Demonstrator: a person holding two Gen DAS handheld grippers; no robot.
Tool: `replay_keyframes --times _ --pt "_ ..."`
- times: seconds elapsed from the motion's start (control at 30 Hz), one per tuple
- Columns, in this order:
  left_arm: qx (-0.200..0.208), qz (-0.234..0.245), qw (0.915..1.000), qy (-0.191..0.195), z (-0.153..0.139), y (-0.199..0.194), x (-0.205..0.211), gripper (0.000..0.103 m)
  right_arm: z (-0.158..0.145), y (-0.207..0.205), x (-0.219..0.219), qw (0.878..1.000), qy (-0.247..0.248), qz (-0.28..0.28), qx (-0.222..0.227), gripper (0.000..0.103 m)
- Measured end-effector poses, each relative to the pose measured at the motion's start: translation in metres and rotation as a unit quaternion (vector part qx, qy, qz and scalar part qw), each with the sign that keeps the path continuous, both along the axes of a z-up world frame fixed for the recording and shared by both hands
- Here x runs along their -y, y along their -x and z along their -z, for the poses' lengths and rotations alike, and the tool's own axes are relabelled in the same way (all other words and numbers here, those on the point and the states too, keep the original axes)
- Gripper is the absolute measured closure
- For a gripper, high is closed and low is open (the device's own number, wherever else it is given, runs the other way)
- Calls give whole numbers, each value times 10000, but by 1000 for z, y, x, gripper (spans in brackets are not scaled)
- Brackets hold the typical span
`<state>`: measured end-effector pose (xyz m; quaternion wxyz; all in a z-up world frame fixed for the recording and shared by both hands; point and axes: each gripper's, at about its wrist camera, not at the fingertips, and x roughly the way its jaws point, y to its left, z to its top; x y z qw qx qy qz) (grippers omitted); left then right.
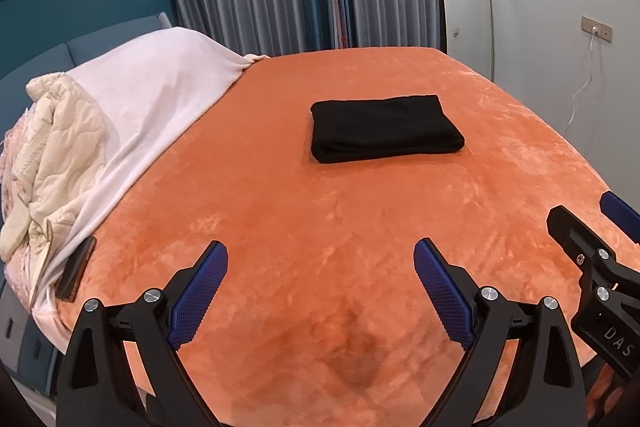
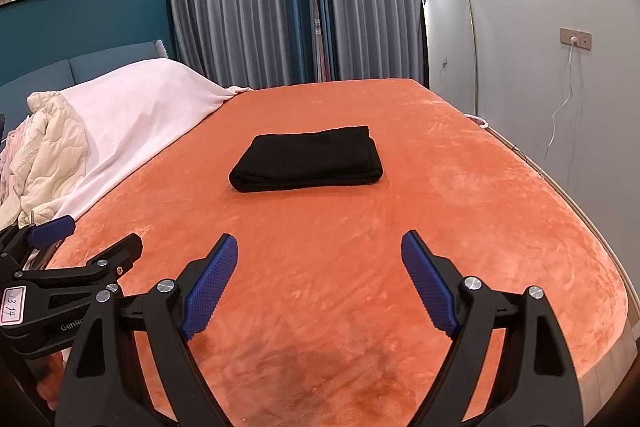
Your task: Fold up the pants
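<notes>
Left gripper [image 1: 320,263]: I hold it low over the near edge of the bed with the jaws spread wide and nothing between the blue pads [image 1: 200,301]. I judge this a rest pose, clear of the cloth so that nothing gets dragged.

Right gripper [image 2: 319,255]: I hold it just beside the left one, jaws equally wide, pads empty. Both point down and forward at the same spot, which keeps the work in both cameras.

Orange blanket [image 1: 280,211]: it covers the bed flat and serves as my work surface. A darker patch lies in the pile right below the grippers; I cannot tell whether it is a stain or brushed nap.

Black pants [image 2: 308,159]: they lie in the middle of the bed, well apart from both grippers, as a compact rectangle of stacked layers, the rounded fold edge facing me. I judge the folding done, or nearly so, because no leg or waistband sticks out.

Dark flat object [image 1: 76,275]: it lies at the left edge by the white cloth; I cannot identify it.

White sheet [image 1: 160,95] and cream quilt [image 1: 56,155]: bunched toward the headboard side, I judge, to free the working area.

Curtains [image 2: 260,7] and mirror [image 2: 448,35]: beyond the far edge, not involved.
</notes>
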<state>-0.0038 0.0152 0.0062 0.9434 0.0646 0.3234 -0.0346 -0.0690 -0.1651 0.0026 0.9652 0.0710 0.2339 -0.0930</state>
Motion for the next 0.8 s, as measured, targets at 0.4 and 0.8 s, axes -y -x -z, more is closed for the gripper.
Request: replay_keyframes --times 0.4,0.8 --pt "-23 5 10000 -17 1 -2 3 11 1 0 -2 10000 -10 20 -17 21" --pt "13 29 10000 89 2 1 1 11 2 1 -2 10000 -12 22 -38 21"
